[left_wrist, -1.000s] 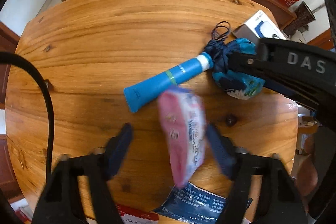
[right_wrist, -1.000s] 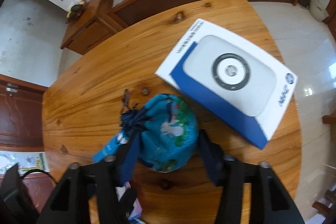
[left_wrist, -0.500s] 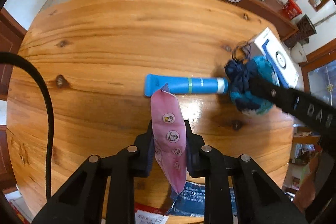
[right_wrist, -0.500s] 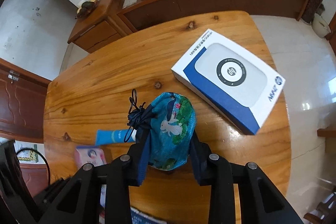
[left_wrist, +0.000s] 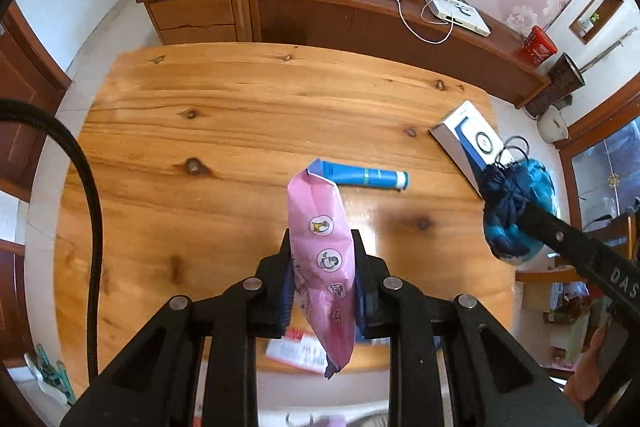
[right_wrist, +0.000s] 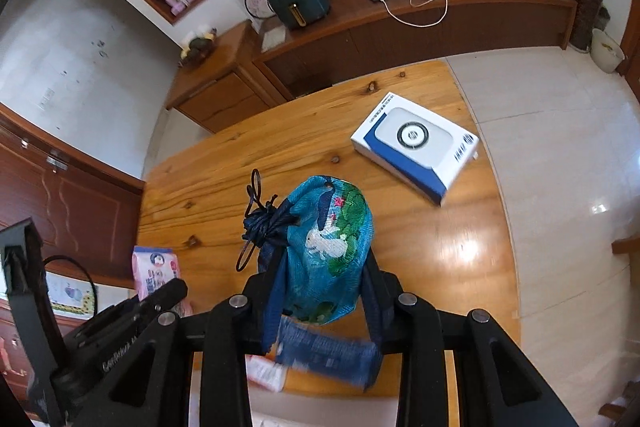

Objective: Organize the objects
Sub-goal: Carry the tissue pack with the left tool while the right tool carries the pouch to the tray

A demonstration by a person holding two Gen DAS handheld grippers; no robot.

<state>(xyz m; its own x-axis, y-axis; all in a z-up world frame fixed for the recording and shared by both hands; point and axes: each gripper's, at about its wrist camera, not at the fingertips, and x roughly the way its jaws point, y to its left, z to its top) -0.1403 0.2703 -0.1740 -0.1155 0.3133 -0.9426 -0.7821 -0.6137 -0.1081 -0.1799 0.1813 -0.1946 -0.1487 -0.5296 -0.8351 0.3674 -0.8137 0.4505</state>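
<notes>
left tool [left_wrist: 322, 267] clamped on pink pack [left_wrist: 322, 247], long axis pointing far, up off bench [left_wrist: 240, 107]. right tool [right_wrist: 324, 279] squeezed round blue pouch [right_wrist: 332, 239], also lifted. blue tube [left_wrist: 366, 178] lies crosswise just beyond pack, nearer left.

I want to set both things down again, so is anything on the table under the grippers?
Yes: flat packets lie at the near table edge beneath the pink pack and drawstring pouch; farther in lie only the blue tube and white box.

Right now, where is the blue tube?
In the left wrist view the blue tube lies on the wooden table, just beyond the held pink packet, left of the white box.
</notes>
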